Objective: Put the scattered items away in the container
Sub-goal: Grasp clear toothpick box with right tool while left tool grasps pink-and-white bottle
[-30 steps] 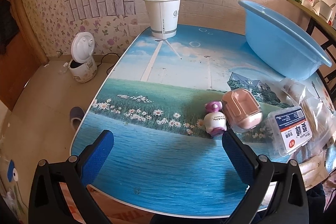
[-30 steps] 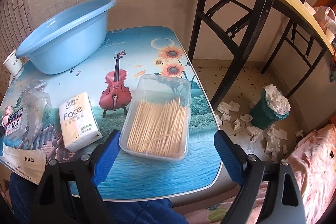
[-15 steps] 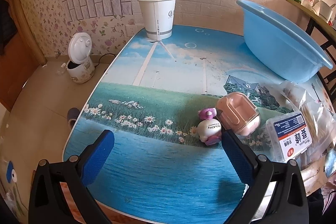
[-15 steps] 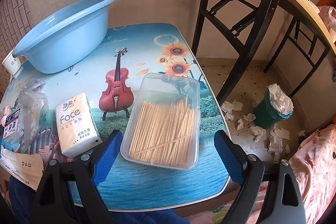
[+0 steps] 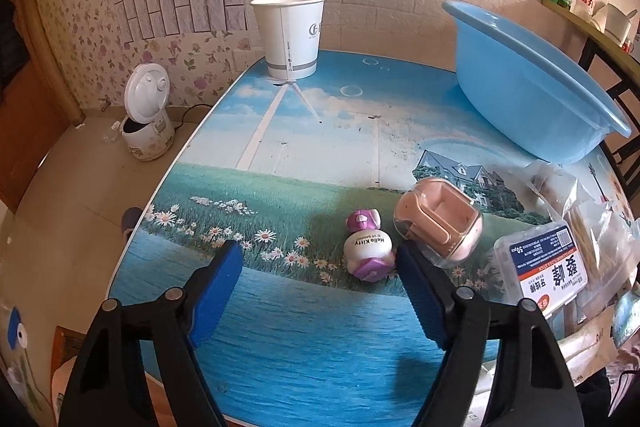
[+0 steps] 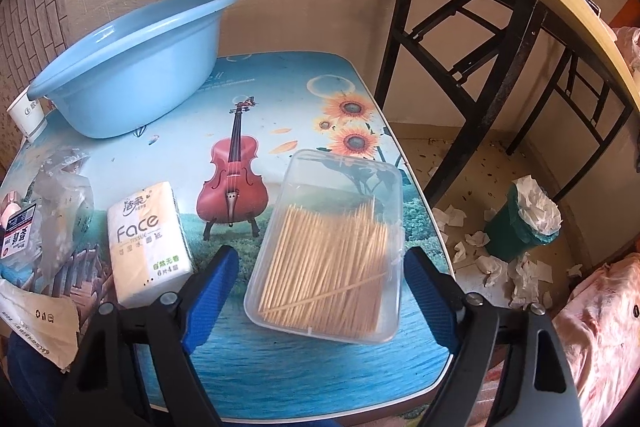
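Above the counter both tools are narrowing on nothing, left tool beside the toy bottle, right tool straddling the toothpick box; pickup begins, blue basin awaits behind.

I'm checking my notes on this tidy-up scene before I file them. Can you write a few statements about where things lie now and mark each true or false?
1. The blue basin already holds the tissue pack. False: the pack lies on the table, in front of the basin.
2. The clear box of toothpicks lies between the right gripper fingers, ungripped. True.
3. The paper cup lies on its side. False: it stands upright.
4. The small Hello Kitty bottle lies beside the pink case. True.
5. The left gripper holds the bottle. False: it holds nothing.
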### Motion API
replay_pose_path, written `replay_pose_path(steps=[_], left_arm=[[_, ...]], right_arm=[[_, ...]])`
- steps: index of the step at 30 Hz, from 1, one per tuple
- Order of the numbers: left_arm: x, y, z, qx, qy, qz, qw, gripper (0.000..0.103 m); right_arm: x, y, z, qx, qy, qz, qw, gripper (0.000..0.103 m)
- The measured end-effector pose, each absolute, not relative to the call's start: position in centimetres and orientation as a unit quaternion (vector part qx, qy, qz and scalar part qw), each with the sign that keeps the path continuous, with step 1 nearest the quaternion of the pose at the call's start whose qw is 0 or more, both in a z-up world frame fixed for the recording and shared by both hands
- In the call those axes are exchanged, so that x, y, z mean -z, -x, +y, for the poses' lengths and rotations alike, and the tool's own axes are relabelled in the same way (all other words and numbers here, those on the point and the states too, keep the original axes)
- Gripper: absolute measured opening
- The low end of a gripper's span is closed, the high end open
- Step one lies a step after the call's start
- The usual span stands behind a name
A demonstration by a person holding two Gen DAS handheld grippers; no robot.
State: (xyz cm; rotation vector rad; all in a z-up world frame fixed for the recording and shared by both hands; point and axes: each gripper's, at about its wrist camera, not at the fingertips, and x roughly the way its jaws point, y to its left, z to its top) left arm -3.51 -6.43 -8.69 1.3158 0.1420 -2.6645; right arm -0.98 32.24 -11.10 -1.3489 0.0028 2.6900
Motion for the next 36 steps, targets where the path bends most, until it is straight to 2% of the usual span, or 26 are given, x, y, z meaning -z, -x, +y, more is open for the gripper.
replay_pose_path(steps=[5,14,16,19,21,22,23,24,36], left_arm=[[8.7,3.8,-6.2,0.895,-0.435,0.047,0.082,0.064],[8.9,3.5,-5.9,0.903,-0.413,0.059,0.099,0.062],[8.9,3.5,-5.6,0.905,-0.41,0.057,0.098,0.059],[8.8,3.4,-5.2,0.909,-0.405,0.053,0.087,0.044],[8.7,3.3,-5.1,0.91,-0.402,0.054,0.08,0.025],[8.7,3.3,-5.1,0.911,-0.402,0.055,0.077,0.023],[8.6,3.2,-5.1,0.911,-0.403,0.055,0.075,0.023],[8.6,3.2,-5.1,0.911,-0.403,0.056,0.073,0.023],[6.6,1.8,-5.5,0.919,-0.384,0.059,0.073,0.023]], right_arm=[[11.1,0.8,31.9,-0.895,0.443,-0.003,0.058,0.074],[11.3,0.8,32.2,-0.897,0.44,0.019,0.05,0.074],[11.3,0.7,32.1,-0.898,0.436,0.02,0.05,0.074],[11.3,0.6,32.0,-0.901,0.43,0.02,0.049,0.074],[11.3,0.6,32.0,-0.903,0.427,0.019,0.048,0.074],[11.3,0.5,32.0,-0.903,0.427,0.019,0.047,0.074],[11.3,0.5,32.0,-0.903,0.426,0.019,0.047,0.073],[11.2,0.5,32.0,-0.904,0.424,0.019,0.048,0.063],[10.5,-0.1,32.0,-0.907,0.418,0.022,0.038,0.062]])
